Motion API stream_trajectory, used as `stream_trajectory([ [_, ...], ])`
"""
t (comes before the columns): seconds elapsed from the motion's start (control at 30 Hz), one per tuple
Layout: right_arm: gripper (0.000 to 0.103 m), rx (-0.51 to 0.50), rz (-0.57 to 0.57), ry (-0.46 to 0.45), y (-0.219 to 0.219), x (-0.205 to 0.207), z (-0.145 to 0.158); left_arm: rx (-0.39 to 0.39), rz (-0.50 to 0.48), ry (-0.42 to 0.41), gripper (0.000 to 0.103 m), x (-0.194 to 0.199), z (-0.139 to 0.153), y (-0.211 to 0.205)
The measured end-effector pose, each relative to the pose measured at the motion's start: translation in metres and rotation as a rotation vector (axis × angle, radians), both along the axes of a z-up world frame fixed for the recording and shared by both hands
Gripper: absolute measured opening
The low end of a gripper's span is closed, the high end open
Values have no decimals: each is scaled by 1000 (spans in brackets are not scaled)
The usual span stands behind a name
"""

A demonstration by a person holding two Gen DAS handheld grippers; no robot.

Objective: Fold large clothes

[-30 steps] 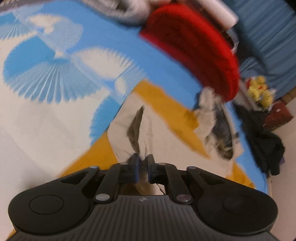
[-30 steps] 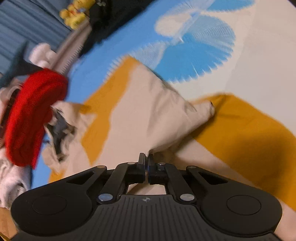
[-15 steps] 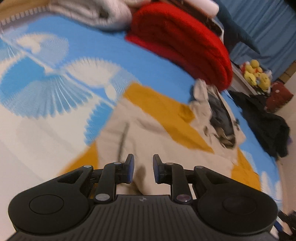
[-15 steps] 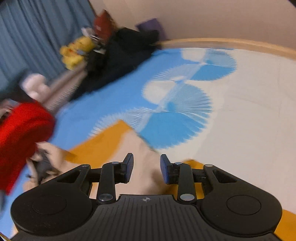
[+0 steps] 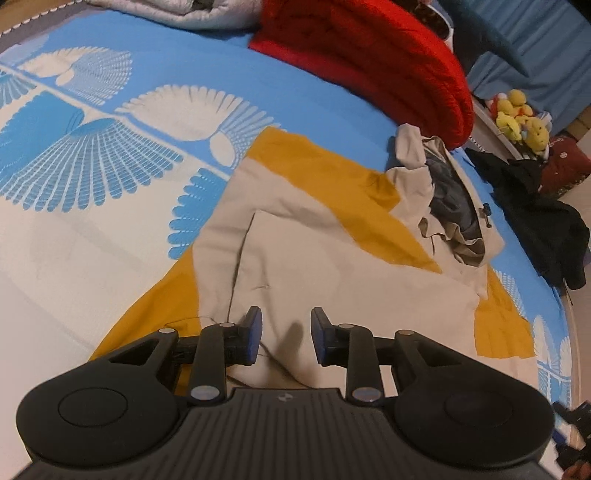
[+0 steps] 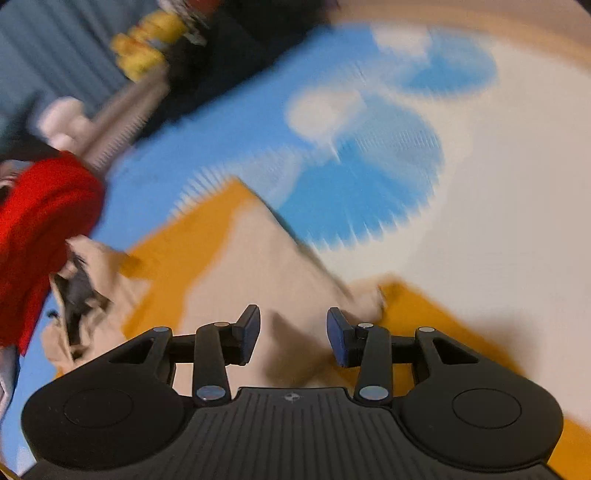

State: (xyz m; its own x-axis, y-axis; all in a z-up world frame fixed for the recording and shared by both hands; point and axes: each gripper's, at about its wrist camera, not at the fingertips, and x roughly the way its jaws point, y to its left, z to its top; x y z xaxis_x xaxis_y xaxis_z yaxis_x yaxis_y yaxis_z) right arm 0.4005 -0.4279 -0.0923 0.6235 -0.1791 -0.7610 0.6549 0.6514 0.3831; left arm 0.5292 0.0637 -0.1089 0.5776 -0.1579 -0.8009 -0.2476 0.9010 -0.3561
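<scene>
A large beige and mustard-yellow jacket [image 5: 332, 236] lies spread on the blue-and-white patterned bed cover [image 5: 92, 155], its sleeves folded in over the body and its collar toward the far end. My left gripper [image 5: 285, 334] is open and empty just above the jacket's near part. My right gripper [image 6: 293, 336] is open and empty above the same jacket [image 6: 251, 273]; that view is blurred by motion.
A thick red blanket roll [image 5: 369, 55] lies beyond the collar, with grey bedding [image 5: 177, 14] behind it. Black clothing [image 5: 543, 221] and yellow plush toys [image 5: 517, 114] sit at the far right, before blue curtains.
Both grippers were shut on jacket fabric a second ago. They opened, let the fabric drop flat, and have pulled back slightly; the right one is still moving.
</scene>
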Motion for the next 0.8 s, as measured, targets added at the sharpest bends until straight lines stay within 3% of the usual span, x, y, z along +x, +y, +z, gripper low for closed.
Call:
stream_trajectory([
  [0.1, 43, -65, 8, -64, 3, -1, 11, -20, 1, -23, 32, -2, 2, 0],
  [0.2, 43, 0, 18, -74, -3, 5, 1, -16, -9, -41, 32, -2, 3, -2],
  [0.27, 43, 84, 17, -37, -6, 6, -11, -3, -13, -10, 32, 1, -6, 0],
  [0.37, 43, 184, -35, 90, -15, 4, -33, 56, -14, 86, 32, 4, -23, 3],
  [0.43, 44, 194, -58, 109, -17, 2, -34, 59, -7, 59, 32, 2, -16, 2],
  [0.57, 44, 98, 11, 35, -5, 2, -5, 81, -46, -61, 32, -8, 15, -12],
  [0.8, 44, -197, 206, -112, 15, -8, 49, 241, -142, -209, 36, -30, 50, -56],
])
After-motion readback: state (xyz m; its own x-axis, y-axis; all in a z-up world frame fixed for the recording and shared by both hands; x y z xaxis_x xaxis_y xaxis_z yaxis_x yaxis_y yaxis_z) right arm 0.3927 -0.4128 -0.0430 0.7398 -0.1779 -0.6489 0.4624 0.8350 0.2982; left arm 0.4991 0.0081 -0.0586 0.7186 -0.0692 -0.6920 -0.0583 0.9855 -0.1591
